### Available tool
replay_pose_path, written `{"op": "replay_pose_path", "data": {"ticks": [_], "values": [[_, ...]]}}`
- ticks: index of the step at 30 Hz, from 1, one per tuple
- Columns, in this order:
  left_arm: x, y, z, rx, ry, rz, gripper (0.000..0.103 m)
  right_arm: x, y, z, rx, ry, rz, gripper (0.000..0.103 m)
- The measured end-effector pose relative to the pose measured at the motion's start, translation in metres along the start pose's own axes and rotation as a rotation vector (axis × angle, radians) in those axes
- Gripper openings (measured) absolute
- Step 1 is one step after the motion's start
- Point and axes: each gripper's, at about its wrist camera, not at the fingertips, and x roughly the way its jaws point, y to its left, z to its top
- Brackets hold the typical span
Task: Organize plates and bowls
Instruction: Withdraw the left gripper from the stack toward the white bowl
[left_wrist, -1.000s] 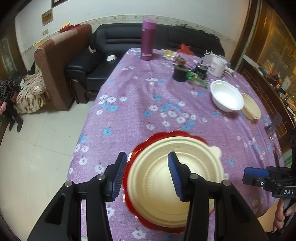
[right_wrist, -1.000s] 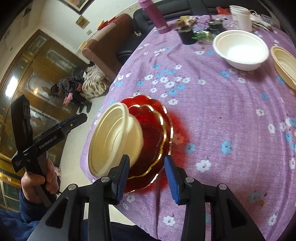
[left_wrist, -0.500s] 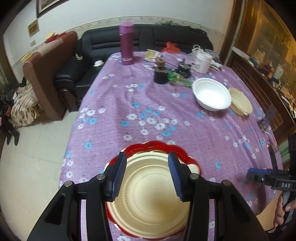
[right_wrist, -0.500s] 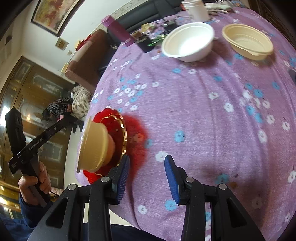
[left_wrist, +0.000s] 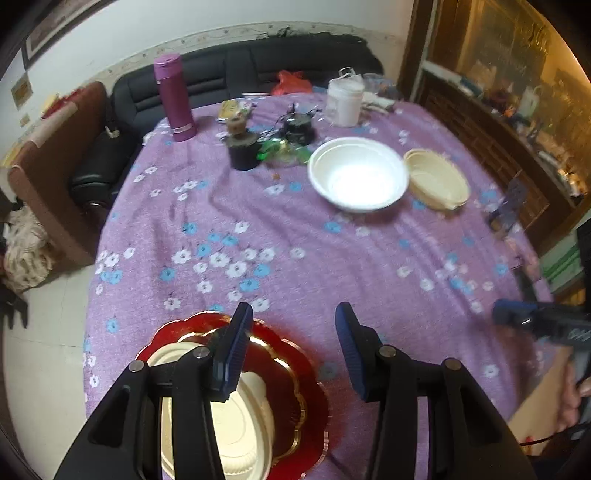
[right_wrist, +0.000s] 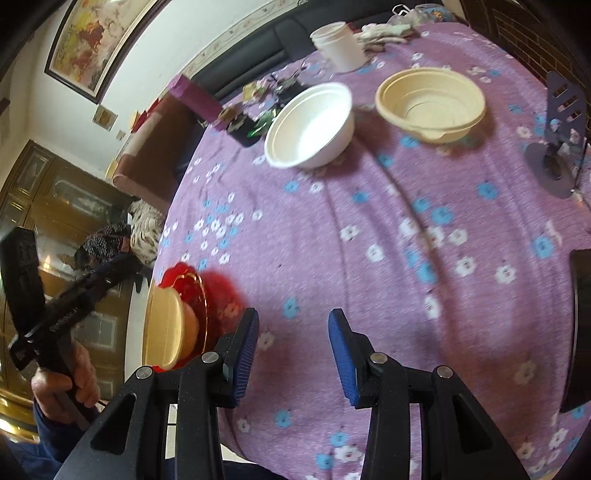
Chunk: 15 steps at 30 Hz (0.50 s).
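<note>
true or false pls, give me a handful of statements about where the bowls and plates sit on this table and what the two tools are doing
1. A cream bowl sits on the red plate near the table edge. True.
2. The white bowl is stacked inside the beige bowl. False: they stand side by side on the purple cloth, each empty.
3. The left tool grips the rim of the red plate. False: its jaws are open with nothing between them, and the plate lies off to one side.
4. The right tool is open over bare cloth. True.
5. The magenta flask lies on its side. False: it stands upright at the far end of the table.
</note>
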Motion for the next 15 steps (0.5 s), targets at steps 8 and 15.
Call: {"op": "replay_pose_path", "data": {"ticks": [8,15], "values": [[0.043,-0.004,-0.034,0.077,-0.016,0.072,0.045,0.004,-0.017,0.002,0.021,0.034,0.01,0.043],[0.057,0.001,-0.039,0.067,-0.015,0.056,0.045,0.001,-0.008,0.008,-0.007,0.035,0.011,0.043]]}}
